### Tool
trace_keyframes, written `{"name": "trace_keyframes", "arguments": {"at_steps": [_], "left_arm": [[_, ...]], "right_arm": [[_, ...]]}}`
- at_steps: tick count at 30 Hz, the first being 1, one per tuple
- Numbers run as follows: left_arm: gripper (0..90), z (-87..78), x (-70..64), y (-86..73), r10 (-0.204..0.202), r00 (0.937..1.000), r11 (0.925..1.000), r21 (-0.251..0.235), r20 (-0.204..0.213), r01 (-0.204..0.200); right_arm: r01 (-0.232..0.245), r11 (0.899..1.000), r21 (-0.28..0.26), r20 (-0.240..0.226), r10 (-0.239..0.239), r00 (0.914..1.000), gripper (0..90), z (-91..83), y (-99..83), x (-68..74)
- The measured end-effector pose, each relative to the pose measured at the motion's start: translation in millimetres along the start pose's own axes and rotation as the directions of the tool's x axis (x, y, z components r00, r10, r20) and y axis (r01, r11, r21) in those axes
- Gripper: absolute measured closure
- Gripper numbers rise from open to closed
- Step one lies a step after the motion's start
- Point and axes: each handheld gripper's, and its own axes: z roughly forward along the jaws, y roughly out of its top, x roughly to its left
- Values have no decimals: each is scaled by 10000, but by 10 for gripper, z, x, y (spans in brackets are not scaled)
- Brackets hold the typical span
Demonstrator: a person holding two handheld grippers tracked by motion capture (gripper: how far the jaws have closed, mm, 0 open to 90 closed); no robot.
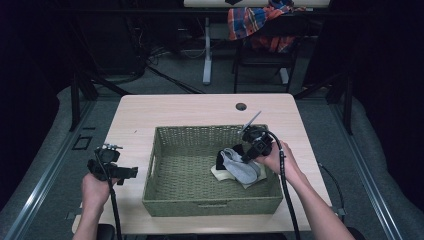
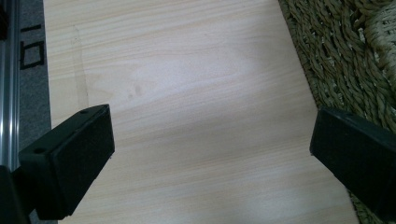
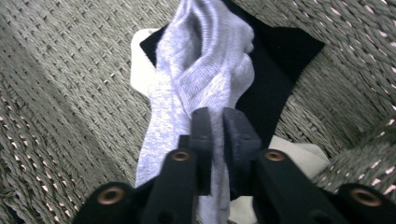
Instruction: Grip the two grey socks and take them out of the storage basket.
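A green woven basket [image 1: 165, 190] stands on the light wood table [image 1: 200, 107]. Inside it, at the right, lie a grey sock [image 1: 239, 169], a black sock [image 1: 221, 159] and a cream one [image 1: 218, 173]. My right gripper [image 1: 245, 155] reaches into the basket and is shut on the grey sock [image 3: 196, 79], whose cloth is pinched between the jaws [image 3: 217, 126]. The black sock [image 3: 280, 60] and cream sock [image 3: 299, 156] lie under it. My left gripper [image 1: 129, 173] hovers over bare table left of the basket, its fingers [image 2: 74, 158] wide open with nothing between them.
The basket's woven wall [image 2: 345, 56] is just right of the left gripper. A cable hole [image 1: 241, 106] sits at the table's far edge. Beyond the table stands a chair with a plaid cloth [image 1: 255, 22]. A metal rail [image 2: 9, 93] runs along the floor at left.
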Motion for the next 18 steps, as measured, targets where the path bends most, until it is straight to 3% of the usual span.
{"name": "trace_keyframes", "arguments": {"at_steps": [4, 10, 18], "left_arm": [[0, 1, 0, 0, 0, 10000, 10000, -12, -6, 0], [0, 0, -1, 1, 8, 10000, 10000, 6, -9, -8], [0, 1, -3, 1, 14, 10000, 10000, 11, -14, -14]], "right_arm": [[-181, 9998, -41, 50, 181, 9998, 859, -35, -15, -37], [-462, 9969, -630, 108, 470, 9988, 860, -162, -38, -52], [-305, 9952, -928, 215, 326, 9992, 860, -363, -46, -57]]}}
